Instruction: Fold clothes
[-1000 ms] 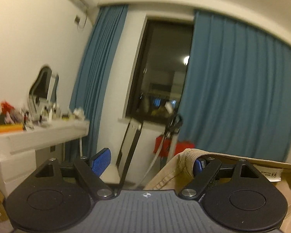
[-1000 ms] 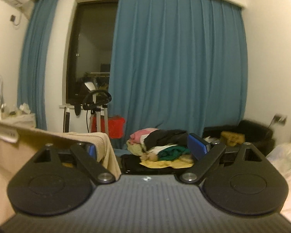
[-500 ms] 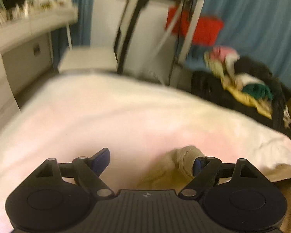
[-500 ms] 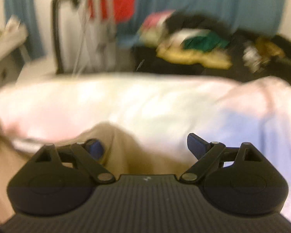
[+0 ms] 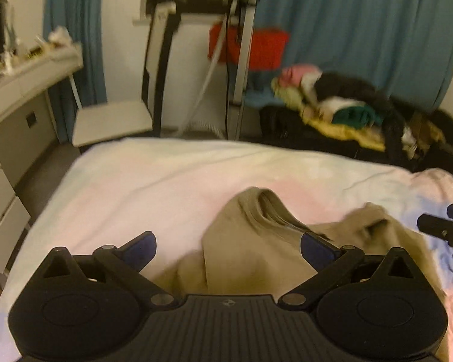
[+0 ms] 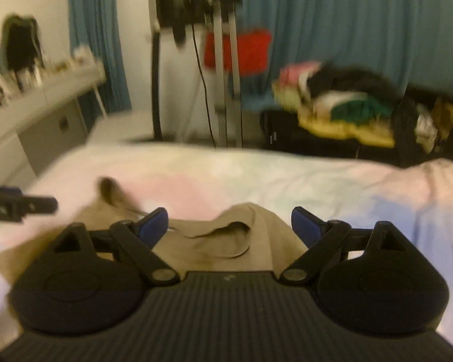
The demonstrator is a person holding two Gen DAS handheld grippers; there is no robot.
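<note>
A tan garment [image 5: 256, 250] lies crumpled on the pale bed cover [image 5: 154, 181]. My left gripper [image 5: 228, 246] is open just above it, fingers spread wide, with the cloth loose between them and not pinched. In the right wrist view the same garment [image 6: 226, 241] lies under my right gripper [image 6: 229, 223], which is also open and empty. The right gripper's tip shows at the right edge of the left view [image 5: 447, 232]; the left gripper's tip shows at the left edge of the right view [image 6: 15, 206].
A pile of mixed clothes [image 5: 341, 111] sits on a dark couch beyond the bed. A white dresser [image 5: 18, 102] stands at the left, with a white chair [image 5: 111, 123] and a metal stand [image 5: 238, 60] by blue curtains [image 5: 362, 24].
Both grippers swung down from holding the garment up in the air to the bed. The garment has been let go and now lies on the cover; both grippers are open.
</note>
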